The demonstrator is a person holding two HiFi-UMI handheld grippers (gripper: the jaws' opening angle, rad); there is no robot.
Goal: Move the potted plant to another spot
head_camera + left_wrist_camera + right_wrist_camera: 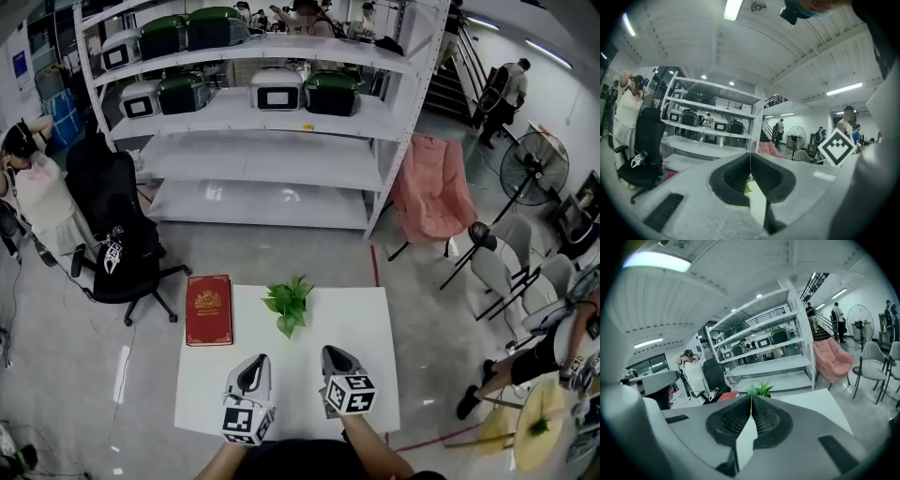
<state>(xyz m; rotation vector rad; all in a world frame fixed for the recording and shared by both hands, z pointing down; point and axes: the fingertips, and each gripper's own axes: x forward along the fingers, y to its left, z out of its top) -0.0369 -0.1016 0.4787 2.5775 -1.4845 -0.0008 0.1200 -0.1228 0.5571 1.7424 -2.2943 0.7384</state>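
- Shelving rack (281, 112), one: white, four levels, standing on the floor beyond the table.
- Table (361, 323), one: white, square top, directly below the head camera.
- Armchair (431, 187), one: pink, just right of the rack.
- Office chair (117, 234), one: black, on castors, left of the table and apart from it.
- Grey chairs (511, 267), two: side by side at the right, well apart from the table.
- Standing fan (532, 169), one: black, round cage, at the far right.
- Cases (277, 89), seven counted on the rack's upper two levels: four dark green and three white.
- Book (208, 309), one: red with a gold emblem, lying flat at the table's far left corner.
- Left gripper (254, 364), one: over the near part of the table. Its own view (750, 164) shows the two ribbed pads pressed together with nothing between them.
- Right gripper (334, 356), one: beside the left one and apart from it. Its own view (751, 404) shows the jaws closed tip to tip, holding nothing.
- Marker cubes (246, 422), two: one on the rear of each gripper.
- Potted plant (289, 302), one: green leaves, at the middle of the table's far edge, right of the book and apart from it. It stands ahead of both grippers and neither touches it. The leaves hide the pot. In the right gripper view it shows (761, 389) just above the closed tips.
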